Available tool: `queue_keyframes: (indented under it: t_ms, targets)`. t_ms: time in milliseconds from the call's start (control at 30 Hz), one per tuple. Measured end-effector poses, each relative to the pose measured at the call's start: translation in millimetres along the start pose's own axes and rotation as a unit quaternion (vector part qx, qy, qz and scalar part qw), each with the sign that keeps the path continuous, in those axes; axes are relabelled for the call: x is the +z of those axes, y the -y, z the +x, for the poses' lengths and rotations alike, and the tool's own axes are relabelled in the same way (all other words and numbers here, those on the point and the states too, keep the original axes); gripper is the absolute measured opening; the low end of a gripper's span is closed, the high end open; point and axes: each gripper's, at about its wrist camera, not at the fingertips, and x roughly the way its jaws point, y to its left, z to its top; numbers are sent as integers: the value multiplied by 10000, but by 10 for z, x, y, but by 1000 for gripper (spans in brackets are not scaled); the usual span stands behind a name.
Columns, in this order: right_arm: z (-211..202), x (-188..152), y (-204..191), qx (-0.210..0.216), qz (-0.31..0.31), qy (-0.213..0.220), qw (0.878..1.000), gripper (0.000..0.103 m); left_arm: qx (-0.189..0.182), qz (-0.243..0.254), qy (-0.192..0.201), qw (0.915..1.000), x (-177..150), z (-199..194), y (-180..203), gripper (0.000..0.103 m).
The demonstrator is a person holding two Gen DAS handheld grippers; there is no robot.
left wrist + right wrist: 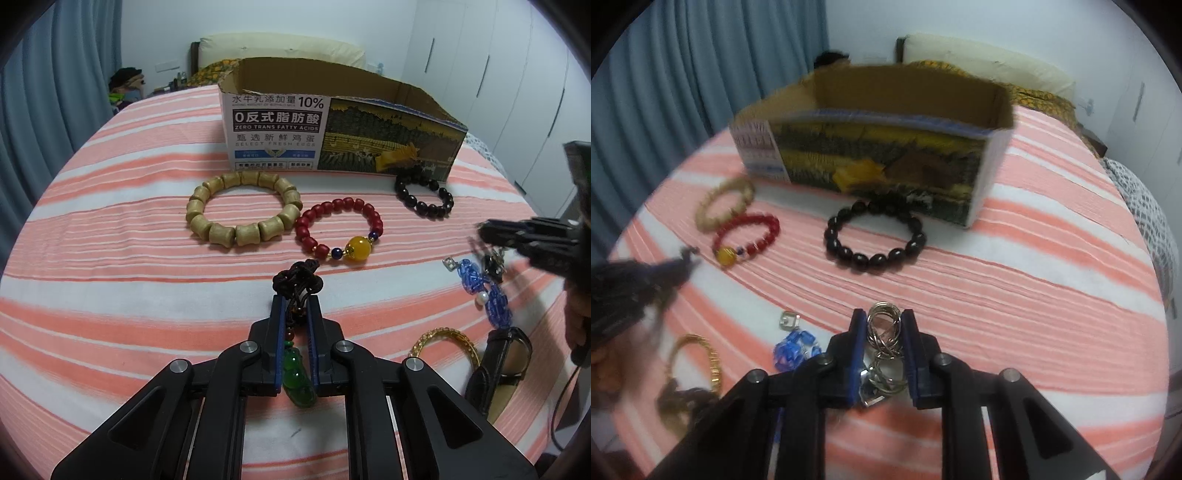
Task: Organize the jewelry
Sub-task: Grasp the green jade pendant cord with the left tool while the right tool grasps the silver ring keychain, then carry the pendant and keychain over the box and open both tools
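Observation:
My left gripper (295,306) is shut on the dark cord of a green jade pendant necklace (297,376), held over the striped bed. My right gripper (884,321) is shut on a bundle of silver rings (882,326); it shows at the right of the left wrist view (480,232). An open cardboard box (332,136) stands at the back, also in the right wrist view (871,162). On the bed lie a wooden bead bracelet (242,212), a red bead bracelet (338,230) with a yellow bead, a black bead bracelet (875,236), a blue bead piece (484,291) and a gold bangle (447,339).
A black watch (498,365) lies by the gold bangle near the bed's right edge. A pillow (280,50) and headboard are behind the box. Blue curtains (683,74) hang at the left, white wardrobes (517,74) at the right.

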Motion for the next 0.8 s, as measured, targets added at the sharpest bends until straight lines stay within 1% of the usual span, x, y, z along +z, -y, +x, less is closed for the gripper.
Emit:
queue_keyframes:
  t_ms: [67, 167, 333, 633, 733, 800]
  targets:
    - [-202, -41, 96, 170, 254, 205, 9993, 19, -43, -71, 58, 9999, -20, -60, -17, 9]
    - [-439, -43, 214, 441, 531, 389, 9969, 19, -139, -160, 156, 9997, -21, -181, -35, 9]
    - [-710, 29, 242, 689, 629, 559, 9941, 19, -298, -158, 312, 9989, 68, -447, -15, 9]
    - [-1220, 138, 208, 728, 471, 1003, 9912, 19, -456, -195, 429, 9978, 220, -805, -1, 9]
    - [-1341, 164, 199, 647, 406, 1160, 9903, 19, -451, -183, 487, 9976, 244, -871, 17, 9]
    - [-1359, 170, 224, 625, 428, 1188, 9900, 19, -494, -199, 500, 9973, 250, -902, 24, 9]
